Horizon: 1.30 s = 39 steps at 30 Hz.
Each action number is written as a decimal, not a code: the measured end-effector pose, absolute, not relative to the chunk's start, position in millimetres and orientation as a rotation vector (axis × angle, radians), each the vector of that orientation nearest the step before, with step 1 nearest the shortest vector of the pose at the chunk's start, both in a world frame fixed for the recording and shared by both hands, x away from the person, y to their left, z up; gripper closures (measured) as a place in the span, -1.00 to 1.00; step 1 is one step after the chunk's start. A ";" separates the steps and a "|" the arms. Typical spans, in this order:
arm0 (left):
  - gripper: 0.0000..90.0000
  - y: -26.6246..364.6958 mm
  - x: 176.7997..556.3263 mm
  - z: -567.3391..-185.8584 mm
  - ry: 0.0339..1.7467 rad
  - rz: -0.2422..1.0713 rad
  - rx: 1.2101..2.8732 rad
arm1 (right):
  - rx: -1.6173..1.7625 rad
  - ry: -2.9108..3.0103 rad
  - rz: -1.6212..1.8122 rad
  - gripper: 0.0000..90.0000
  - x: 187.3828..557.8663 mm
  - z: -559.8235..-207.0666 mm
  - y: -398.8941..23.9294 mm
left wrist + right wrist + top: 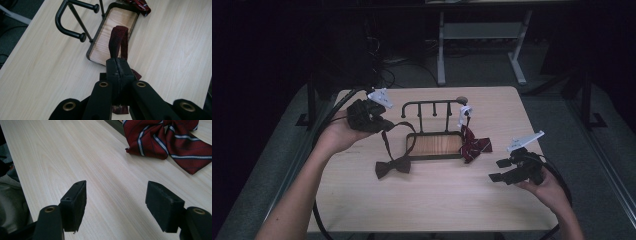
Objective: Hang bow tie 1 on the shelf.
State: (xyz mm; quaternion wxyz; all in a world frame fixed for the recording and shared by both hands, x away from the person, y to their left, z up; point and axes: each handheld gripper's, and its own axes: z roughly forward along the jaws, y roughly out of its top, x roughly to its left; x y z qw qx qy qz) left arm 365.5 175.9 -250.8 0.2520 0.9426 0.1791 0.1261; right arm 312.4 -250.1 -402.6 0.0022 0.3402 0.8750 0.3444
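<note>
The dark bow tie (392, 166) lies on the desk (432, 200) just in front of the near left corner of the stand's tray, its knot and wings flat on the wood. Its neck strap (118, 42) rises in a loop from the tie toward the left edge of the desk, where the left gripper (379, 122) is clamped on it; in the left gripper view the jaws are pressed together with the maroon band pinched between the pads and the loop standing out beyond them.

The rack (434, 131), a black wire frame with knobbed pegs over a shallow wood-bottomed tray, stands near the middle of the desk, toward the far edge. A red striped bow tie (474, 145) rests against the tray's right end, partly on the desk, with a white clip above it on the frame.

The right gripper (499, 170) sits low near the right edge of the desk, jaws apart with nothing between them, pointed at the striped tie.

The desk is pale wood grain with rounded corners. The room behind is dim: grey floor, white table legs, cables.
</note>
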 end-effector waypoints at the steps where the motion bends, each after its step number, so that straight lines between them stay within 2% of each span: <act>1: 1.00 175.9 366.5 -250.6 0.491 0.342 2.564 | 1.068 2.746 1.082 -0.26 312.6 -403.0 -250.1; 24: 1.00 170.8 394.4 -245.9 0.527 0.352 2.587 | 1.083 2.726 1.096 -0.26 310.9 -400.5 -255.2; 39: 1.00 177.2 424.1 -255.0 0.638 0.366 2.608 | 1.069 2.726 1.095 -0.26 311.2 -400.3 -256.8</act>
